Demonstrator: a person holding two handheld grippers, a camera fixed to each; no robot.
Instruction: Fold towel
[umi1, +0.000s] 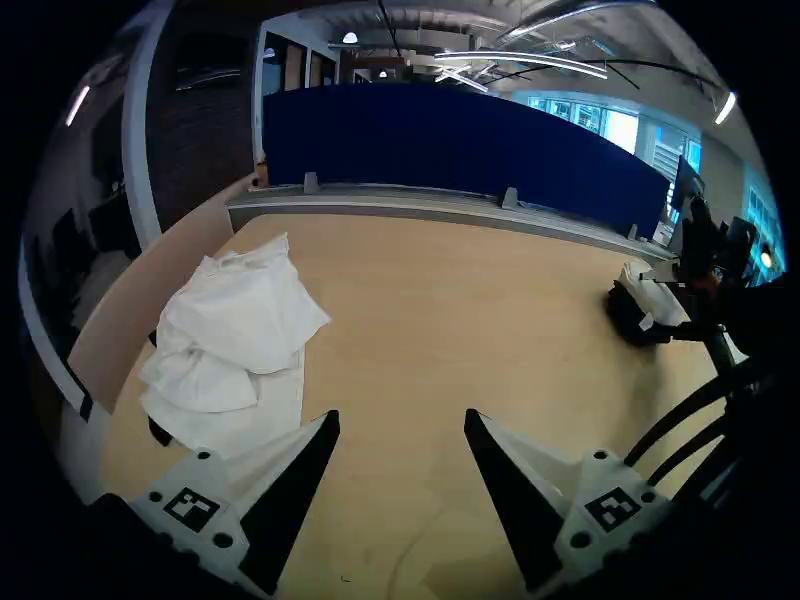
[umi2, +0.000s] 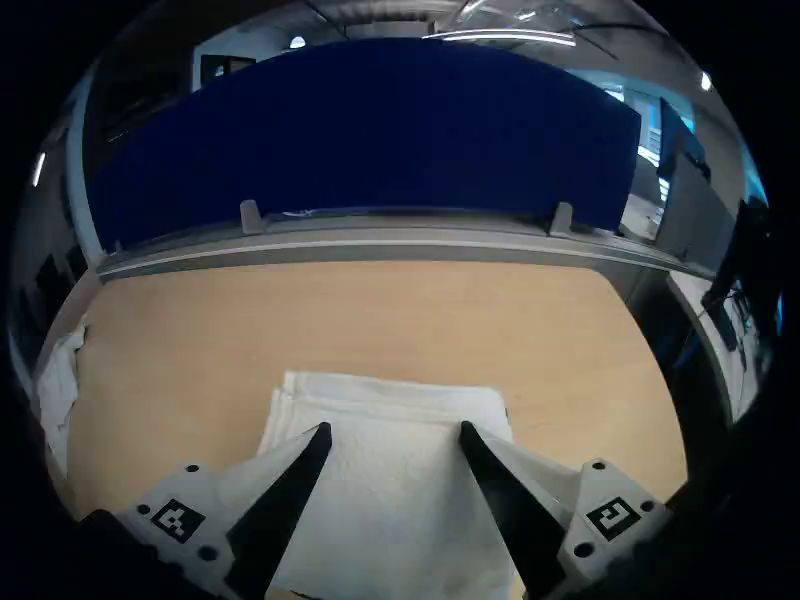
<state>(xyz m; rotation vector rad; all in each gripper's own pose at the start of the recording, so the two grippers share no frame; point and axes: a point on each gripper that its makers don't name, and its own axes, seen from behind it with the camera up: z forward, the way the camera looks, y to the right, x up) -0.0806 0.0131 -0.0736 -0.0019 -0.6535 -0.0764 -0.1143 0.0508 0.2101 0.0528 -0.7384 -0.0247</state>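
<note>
A pale wooden worktop (umi2: 400, 320) runs back to a grey rail (umi2: 400, 240) and a tall blue partition (umi2: 370, 140). Behind them is an open office with long ceiling lights (umi1: 520, 60).

In the right gripper view the folded towel (umi2: 390, 480) lies flat on the near part of the worktop, at 6 o'clock. It is white, with stacked layers showing along its far left corner. Its far edge runs straight from 9 to 3 o'clock, parallel to the rail. Its near end passes under the tool, so its long axis cannot be told.

The right hand-held gripper (umi2: 393, 430) is above it with its fingers spread wide. The towel shows between and under them, and nothing is grasped. Whether the tips touch the cloth cannot be told.

The left hand-held gripper (umi1: 401, 415) is likewise released, its fingers apart over bare wood.

In the left gripper view a loose heap of white towels (umi1: 235, 340) sits at 9 o'clock, crumpled and unfolded, near the worktop's side edge. In the right gripper view the heap is a sliver at 9 o'clock, well apart from the folded towel.

At 3 o'clock in the left gripper view there is a dark object with white parts (umi1: 645, 305) on the wood — too small to name. A dark screen (umi2: 680, 190) stands past the worktop's far corner, at 2 o'clock in the right gripper view.
</note>
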